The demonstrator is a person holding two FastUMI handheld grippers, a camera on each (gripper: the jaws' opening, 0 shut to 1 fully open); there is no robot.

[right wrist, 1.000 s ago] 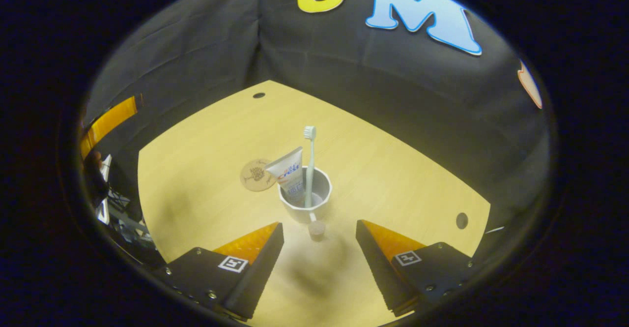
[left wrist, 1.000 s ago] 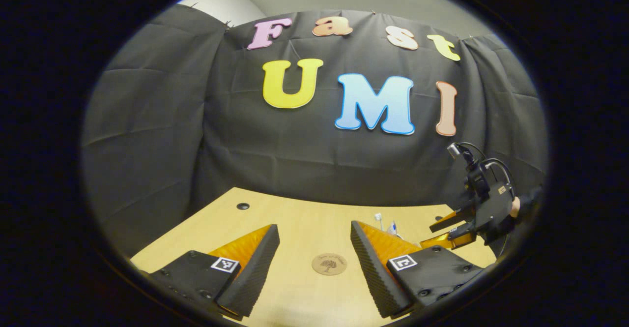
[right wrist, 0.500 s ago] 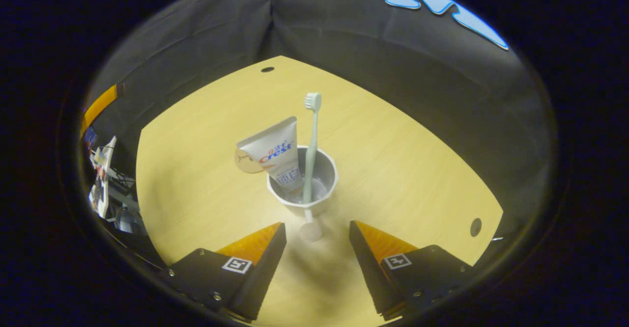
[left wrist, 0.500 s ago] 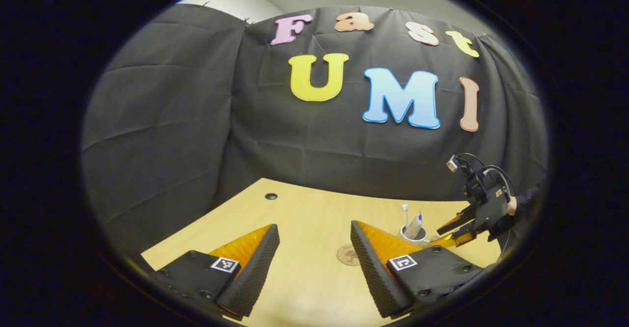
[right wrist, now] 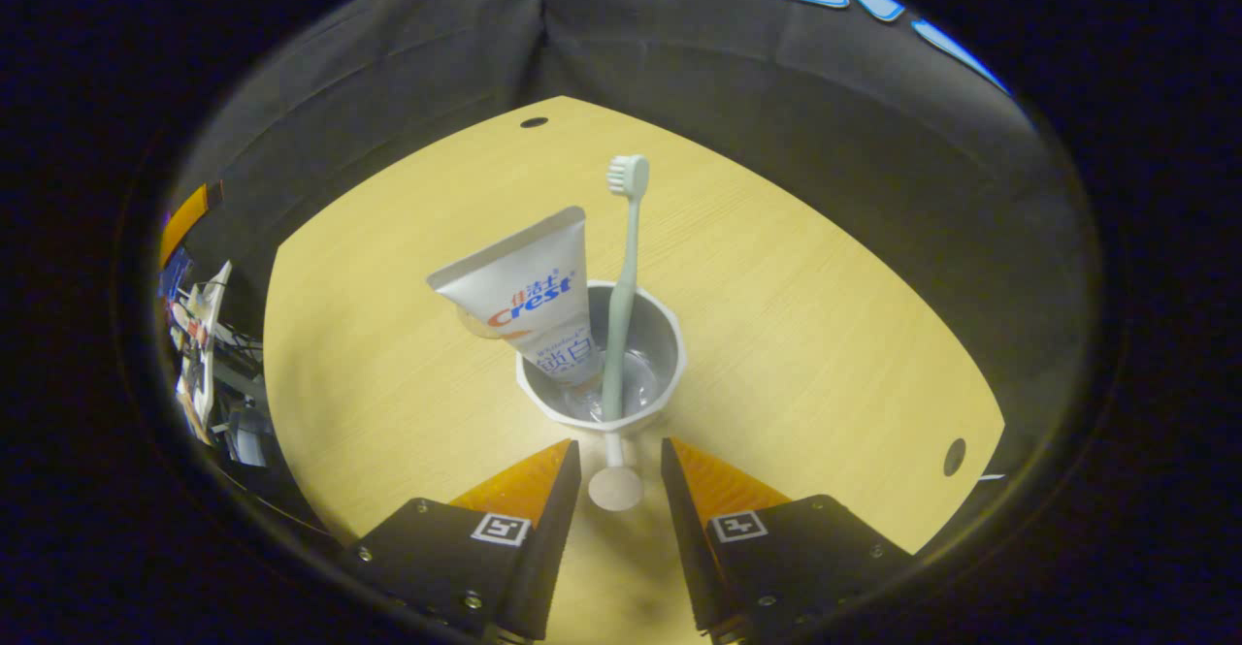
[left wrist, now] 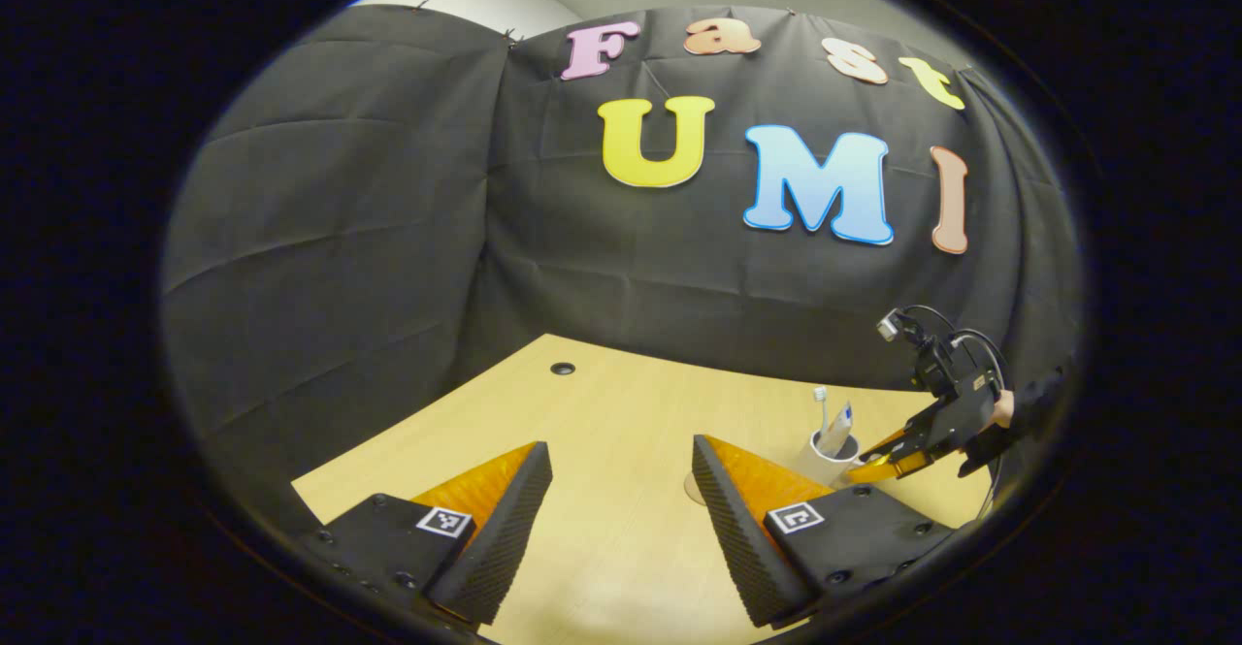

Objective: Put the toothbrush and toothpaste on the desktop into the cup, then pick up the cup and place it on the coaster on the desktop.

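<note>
I am holding my right gripper [right wrist: 621, 475] partly open, its fingers either side of the cup [right wrist: 604, 373] handle, not yet pressing. The toothbrush [right wrist: 623, 267] and toothpaste [right wrist: 536, 301] are standing in the cup. My left gripper [left wrist: 621, 490] is hanging wide open.

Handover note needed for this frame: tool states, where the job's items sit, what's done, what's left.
Right tool: fingers narrowed around the knob handle of the white faceted cup, contact not clear.
Left tool: open, empty, raised over the pale wooden desktop.
The pale green toothbrush and silver toothpaste tube stand in the cup: done.
The round cork coaster lies beside the cup, mostly hidden.
Left: grip the handle, lift the cup, set it on the coaster.
</note>
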